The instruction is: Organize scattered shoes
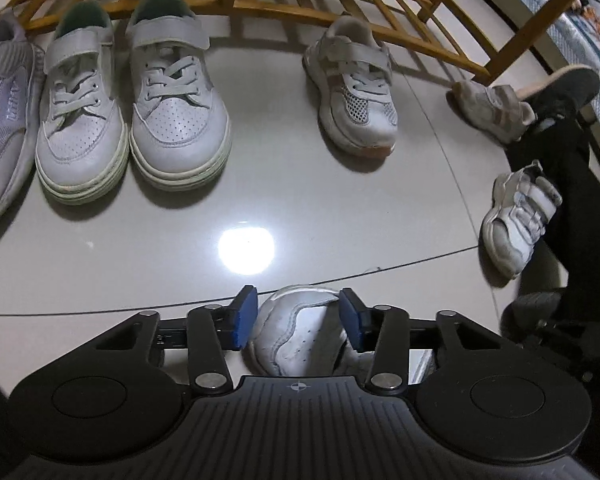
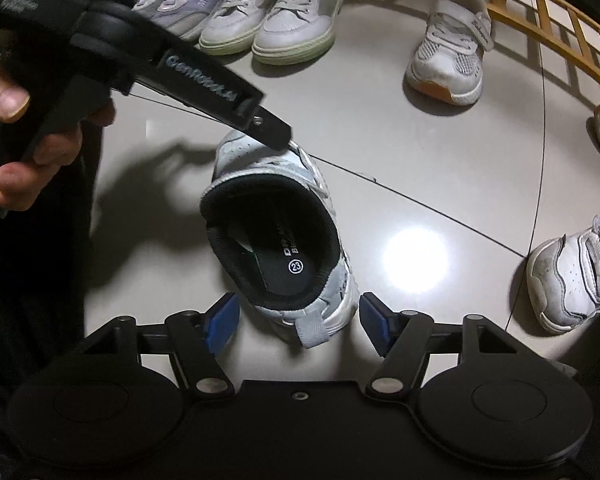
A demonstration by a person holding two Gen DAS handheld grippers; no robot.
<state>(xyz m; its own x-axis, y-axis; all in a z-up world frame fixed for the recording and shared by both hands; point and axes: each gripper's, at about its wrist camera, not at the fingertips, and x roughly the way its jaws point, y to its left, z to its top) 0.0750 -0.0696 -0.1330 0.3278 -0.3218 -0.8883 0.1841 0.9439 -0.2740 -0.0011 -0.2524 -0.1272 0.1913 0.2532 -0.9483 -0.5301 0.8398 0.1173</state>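
Note:
A small white child's shoe (image 2: 284,236) with a black lining stands on the pale tiled floor, seen from above in the right wrist view. Its toe (image 1: 296,332) sits between the blue pads of my left gripper (image 1: 297,318), which touch it on both sides. From the right wrist view, my left gripper (image 2: 280,138) comes down from the upper left onto that toe, held by a hand (image 2: 16,120). My right gripper (image 2: 298,322) is open around the heel with its grey pull tab, with a gap at the left pad (image 2: 220,320).
By a curved yellow wooden rail (image 1: 340,0) stand a lilac shoe (image 1: 0,112), a white pair with green collars (image 1: 128,120) and a white mesh shoe (image 1: 356,88). Two small shoes (image 1: 492,112) (image 1: 520,216) lie at the right beside a dark trouser leg (image 1: 560,184).

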